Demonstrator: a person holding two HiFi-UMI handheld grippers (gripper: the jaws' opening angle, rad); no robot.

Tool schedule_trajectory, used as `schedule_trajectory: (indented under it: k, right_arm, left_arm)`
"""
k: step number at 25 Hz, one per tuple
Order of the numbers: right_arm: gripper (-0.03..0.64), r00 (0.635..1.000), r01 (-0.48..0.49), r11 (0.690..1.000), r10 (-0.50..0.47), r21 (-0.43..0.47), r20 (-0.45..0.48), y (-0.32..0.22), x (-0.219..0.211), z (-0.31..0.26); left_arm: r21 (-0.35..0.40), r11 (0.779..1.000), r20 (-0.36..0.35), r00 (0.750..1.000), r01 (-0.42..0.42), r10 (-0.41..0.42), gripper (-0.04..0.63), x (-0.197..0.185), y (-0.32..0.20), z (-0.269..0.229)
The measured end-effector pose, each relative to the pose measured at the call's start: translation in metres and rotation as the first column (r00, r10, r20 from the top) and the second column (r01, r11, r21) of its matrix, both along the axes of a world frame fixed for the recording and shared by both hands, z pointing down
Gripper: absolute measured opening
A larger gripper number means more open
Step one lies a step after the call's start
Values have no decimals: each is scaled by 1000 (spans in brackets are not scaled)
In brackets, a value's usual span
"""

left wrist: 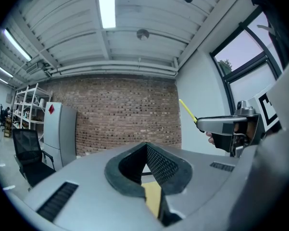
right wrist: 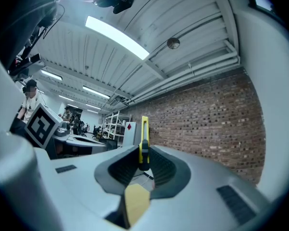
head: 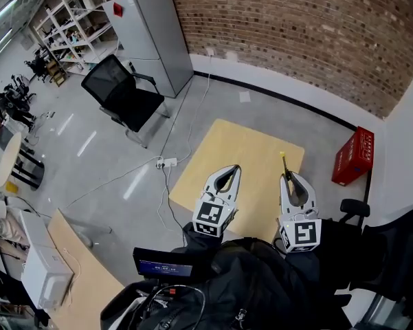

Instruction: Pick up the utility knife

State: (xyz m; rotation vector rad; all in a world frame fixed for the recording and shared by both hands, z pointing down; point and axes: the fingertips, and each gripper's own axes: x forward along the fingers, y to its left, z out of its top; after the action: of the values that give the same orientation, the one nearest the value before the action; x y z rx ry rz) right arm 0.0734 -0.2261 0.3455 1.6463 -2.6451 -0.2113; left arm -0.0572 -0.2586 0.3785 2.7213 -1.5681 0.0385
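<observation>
1. Presently, the right claw [head: 288, 177] is closed on the slim yellow utility knife [head: 284, 162]. In the right gripper view the two dark ribbed pads [right wrist: 159, 170] press against the knife's [right wrist: 143, 143] black lower section from either side.
2. The knife's yellow body stands out past the tips of the right claw [right wrist: 143, 152]. It is seen against the red-brown brick wall [right wrist: 207, 124], so it is held in the air and rests on nothing.
3. In the head view, the knife shows above the far right part of the square light-wood tabletop [head: 240, 150].
4. The left claw [head: 233, 168] is closed with nothing held. In the left gripper view its tips [left wrist: 145, 146] meet, and only a strip of the tabletop [left wrist: 153, 198] shows through the gap behind them.
5. The left claw is level with the right claw and to its left, and the two are well apart. The left gripper view shows the right claw [left wrist: 202, 122] from the side, with the knife [left wrist: 187, 110] slanting up out of it.
6. Each unit carries a white cube with black square markers at its rear, one on the left [head: 211, 217] and one on the right [head: 301, 234].
7. Surroundings:
   - a black office chair [head: 120, 95] on the grey floor [head: 89, 163];
   - a tall grey cabinet [head: 154, 33] against the brick wall;
   - a red plastic crate [head: 354, 155] just beyond the tabletop's right corner;
   - a white power strip [head: 166, 162] with cables beside its left edge.
</observation>
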Motion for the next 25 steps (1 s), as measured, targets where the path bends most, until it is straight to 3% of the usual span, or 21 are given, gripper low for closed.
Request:
schedule_trajectory:
  k: [25]
  right_arm:
    - [69,999,30,1000,-30,-1,-9,-8,-11,0]
  left_arm:
    - [-13,1000,9,1000,14,-14,2,-7,-8,4]
